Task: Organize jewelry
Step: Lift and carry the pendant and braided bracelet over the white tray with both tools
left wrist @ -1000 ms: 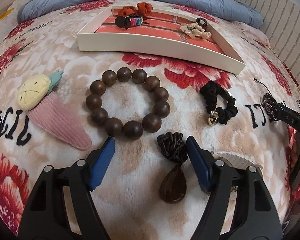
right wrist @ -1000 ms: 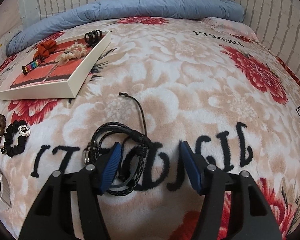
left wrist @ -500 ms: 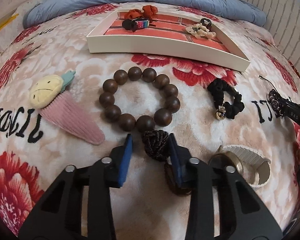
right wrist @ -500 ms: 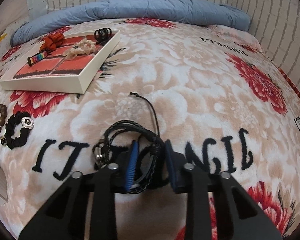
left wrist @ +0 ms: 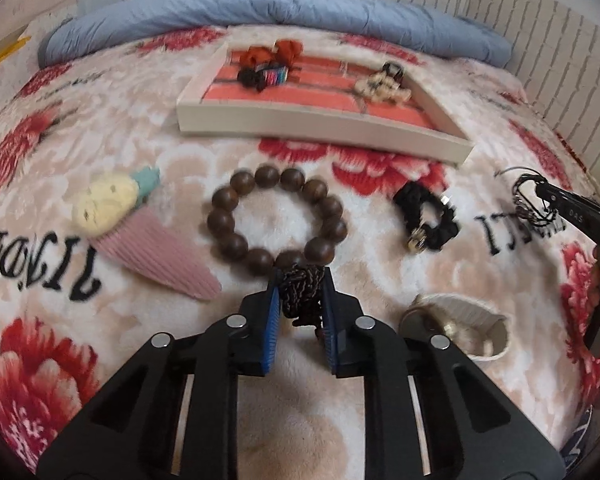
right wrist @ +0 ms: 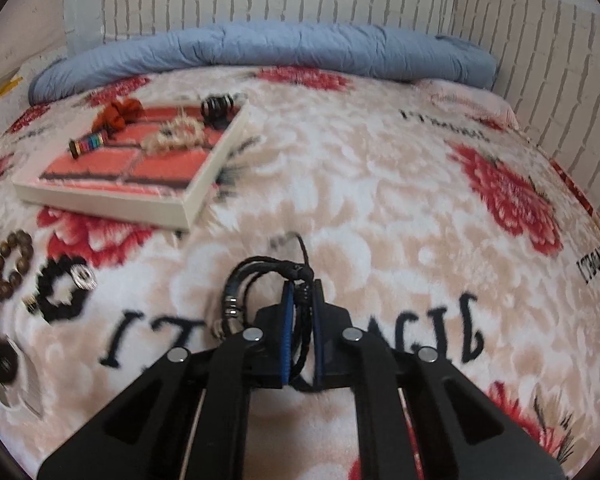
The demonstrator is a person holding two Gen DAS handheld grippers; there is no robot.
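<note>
1. The left gripper (left wrist: 300,312) is closed on the dark knotted cord (left wrist: 300,292) of the wooden bead bracelet (left wrist: 276,218); the bead ring lies flat on the bed blanket (left wrist: 120,128) just ahead of the fingertips, its nearest beads touching the knot.
2. The right gripper (right wrist: 300,320) is clamped on the black braided cord bracelet (right wrist: 260,280); its loops bulge out to the left of the fingers and 1 loose cord end trails forward onto the blanket.
3. The white tray (left wrist: 320,124) with the red lining sits straight ahead of the left gripper, beyond the bead ring; from the right wrist view the tray (right wrist: 204,176) lies ahead and well to the left.
4. By my reading the left hand has the more direct line to the tray; the right must travel diagonally across the blanket.
5. The tray already holds an orange scrunchie (left wrist: 268,54), a rainbow band (left wrist: 274,76) and a cream scrunchie (left wrist: 380,88); its near half looks bare.
6. Outside the tray: a pink plush hair clip (left wrist: 140,236), a black scrunchie (left wrist: 428,220) and a white-strapped watch (left wrist: 460,324), all near the left gripper.
7. Likely risk: the heavy bead ring swinging from its knot once lifted.
</note>
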